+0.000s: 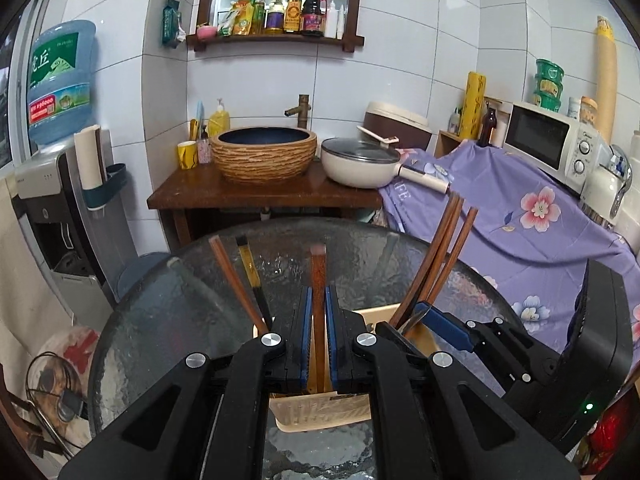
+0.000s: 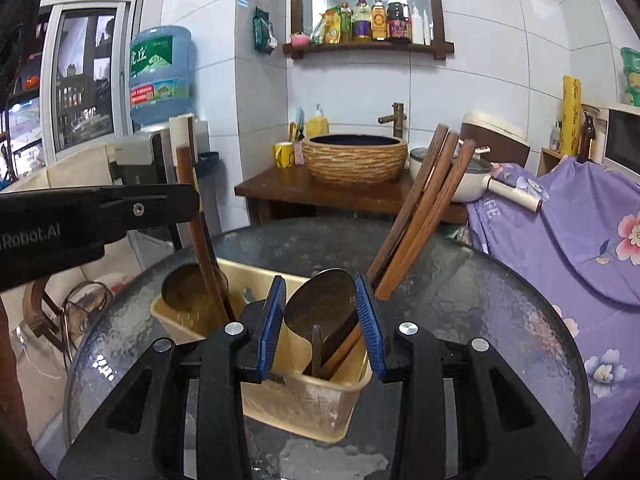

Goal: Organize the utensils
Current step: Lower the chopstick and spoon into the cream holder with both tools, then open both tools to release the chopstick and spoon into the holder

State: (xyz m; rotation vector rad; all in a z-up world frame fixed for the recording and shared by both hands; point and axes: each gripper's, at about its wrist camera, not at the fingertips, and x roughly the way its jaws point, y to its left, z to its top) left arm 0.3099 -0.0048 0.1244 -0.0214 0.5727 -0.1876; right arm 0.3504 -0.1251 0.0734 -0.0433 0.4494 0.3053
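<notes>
Chopsticks and spoons stand in a beige plastic utensil caddy [image 2: 304,400], a rectangular bin with slotted walls, on a round table [image 2: 500,304] of dark pebbled glass. Left gripper [image 1: 319,304]: its ribbed blue pads [image 1: 306,320] are pressed tight on one square-ended reddish wooden chopstick [image 1: 318,276], held upright above the caddy's middle. Right gripper [image 2: 320,320]: jaws partly open, with the oval bowl of a dull metal spoon [image 2: 320,304] between the pads; contact cannot be told. That spoon stands bowl-up in the caddy's right end, beside three brown wooden chopsticks [image 2: 420,208] leaning right. A second metal spoon [image 2: 188,288] stands in the left end. From the left wrist, two more sticks lean left there, one brown [image 1: 236,280], one black and yellow [image 1: 252,276].
</notes>
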